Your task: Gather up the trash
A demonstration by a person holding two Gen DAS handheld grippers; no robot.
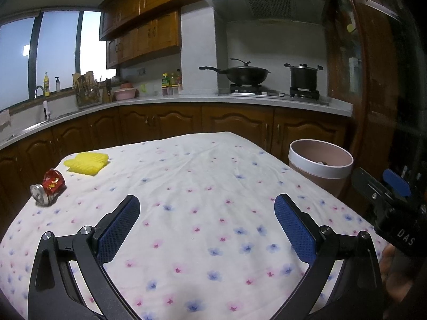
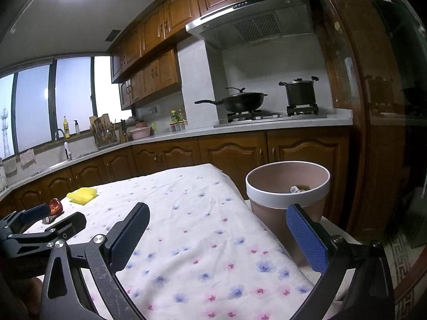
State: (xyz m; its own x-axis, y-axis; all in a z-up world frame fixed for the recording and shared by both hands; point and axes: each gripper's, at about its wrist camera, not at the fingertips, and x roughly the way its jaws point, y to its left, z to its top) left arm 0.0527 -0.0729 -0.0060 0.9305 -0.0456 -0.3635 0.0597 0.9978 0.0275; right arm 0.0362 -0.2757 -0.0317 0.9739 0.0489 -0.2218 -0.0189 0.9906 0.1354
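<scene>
Seen from the left wrist: left gripper [image 1: 206,224] spread wide over the flowered tablecloth [image 1: 200,186], nothing between the blue pads [image 1: 117,229]. At the far left corner of the table, a crushed red can [image 1: 49,185] lying on its side, silver end turned to the camera, and just behind it a yellow foam net [image 1: 86,162], flat on the cloth, close to the can but not clearly touching. Beyond the right edge of the table, a pink trash bin with white rim [image 1: 320,166], standing lower than the tabletop, a small scrap visible inside. At the right border, part of the right gripper [image 1: 395,186], dark body with one blue pad; from here cannot tell how wide. Behind, a wooden kitchen with a black wok [image 1: 245,73] and a black pot [image 1: 303,76] on the stove. Seen from the right wrist: right gripper [image 2: 217,236] also spread wide, empty, held above the right edge of the table, its right finger in front of the trash bin [image 2: 287,186]. Inside the bin, a few small pieces of rubbish at the bottom. Left gripper [image 2: 57,217] entering at the left border, half hiding the red can [image 2: 55,206]; the yellow foam net [image 2: 82,194] just beyond, on the tablecloth [image 2: 200,226]. Both pieces of trash well apart from the bin, on the opposite side of the table.
</scene>
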